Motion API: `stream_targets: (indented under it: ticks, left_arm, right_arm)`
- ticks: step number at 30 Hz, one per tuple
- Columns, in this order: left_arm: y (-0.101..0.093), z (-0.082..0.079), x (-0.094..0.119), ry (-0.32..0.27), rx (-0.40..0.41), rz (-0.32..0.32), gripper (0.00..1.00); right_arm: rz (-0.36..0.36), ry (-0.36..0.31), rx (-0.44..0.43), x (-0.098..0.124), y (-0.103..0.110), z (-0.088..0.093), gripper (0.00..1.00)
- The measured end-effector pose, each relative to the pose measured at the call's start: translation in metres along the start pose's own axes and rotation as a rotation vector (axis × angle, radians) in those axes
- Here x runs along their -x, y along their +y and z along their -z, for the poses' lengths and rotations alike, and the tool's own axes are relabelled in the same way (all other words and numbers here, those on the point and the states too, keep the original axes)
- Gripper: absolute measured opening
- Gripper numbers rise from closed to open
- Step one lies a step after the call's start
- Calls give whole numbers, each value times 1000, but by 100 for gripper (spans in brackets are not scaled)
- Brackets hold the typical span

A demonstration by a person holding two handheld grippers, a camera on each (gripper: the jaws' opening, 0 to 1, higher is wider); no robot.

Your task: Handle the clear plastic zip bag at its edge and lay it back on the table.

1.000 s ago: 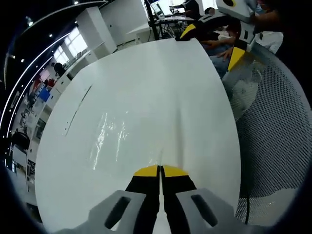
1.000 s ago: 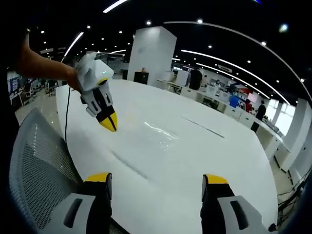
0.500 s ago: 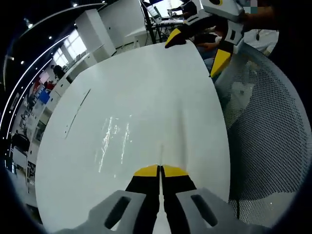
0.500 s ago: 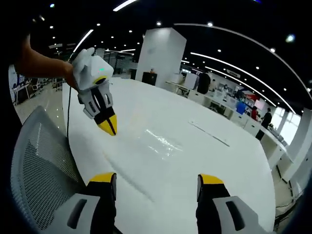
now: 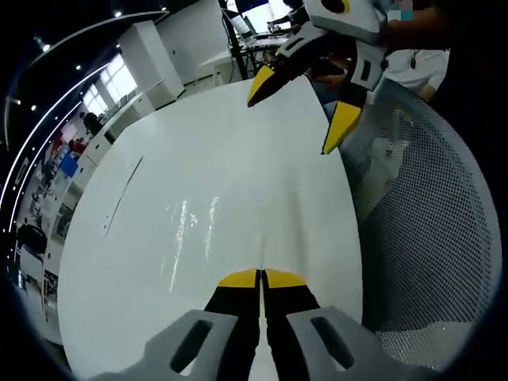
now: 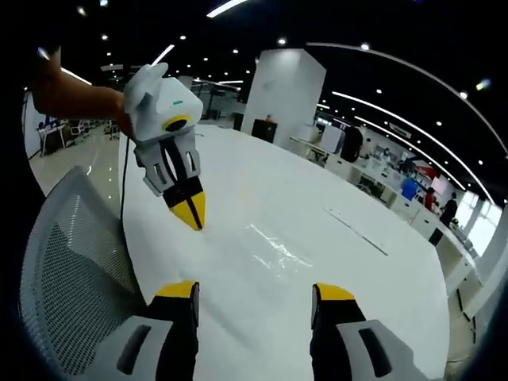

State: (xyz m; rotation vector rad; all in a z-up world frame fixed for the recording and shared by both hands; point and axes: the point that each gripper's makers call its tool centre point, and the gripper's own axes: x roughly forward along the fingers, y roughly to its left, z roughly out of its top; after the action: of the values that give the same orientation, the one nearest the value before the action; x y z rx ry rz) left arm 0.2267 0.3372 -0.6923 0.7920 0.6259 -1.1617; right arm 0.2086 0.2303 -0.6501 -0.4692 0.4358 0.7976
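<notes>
Now your left tongs [image 5: 260, 278] are pressing their tips fully together; whether they pinch the clear bag [image 5: 190, 238], lying glinting on the white counter [image 5: 238, 159] just ahead-left, you cannot tell. Your right tongs [image 6: 255, 292] are hovering wide apart, gripping nothing, with the bag [image 6: 278, 252] just beyond them.

A grey mesh chair [image 5: 429, 238] stands against the near edge of a long white table [image 5: 238, 159], its back [image 6: 63, 270] rising beside the tabletop. A wide white pillar [image 6: 282, 95] stands past the far end, with desks [image 6: 381, 171] and ceiling light strips [image 6: 226, 8] beyond.
</notes>
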Motion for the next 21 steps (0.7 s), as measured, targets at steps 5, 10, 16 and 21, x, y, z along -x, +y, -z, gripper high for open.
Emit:
stream_targets:
  ticks: [5,10,16,21]
  left_arm:
    - [-2,-6,1,-11,-11,5,0]
    - [-2,-12,2,-15,-28,8,0]
    - [1,-19,4,-25,-45,9,0]
    - [5,-23,3,-32,-54,6,0]
  right_arm:
    - [-25,2,17,-4,4,-2,52]
    - [-41,11,41,-8,6,-3,50]
    - [-53,17,60,-11,3,-6,46]
    - [-63,24,72,-12,1,-9,45]
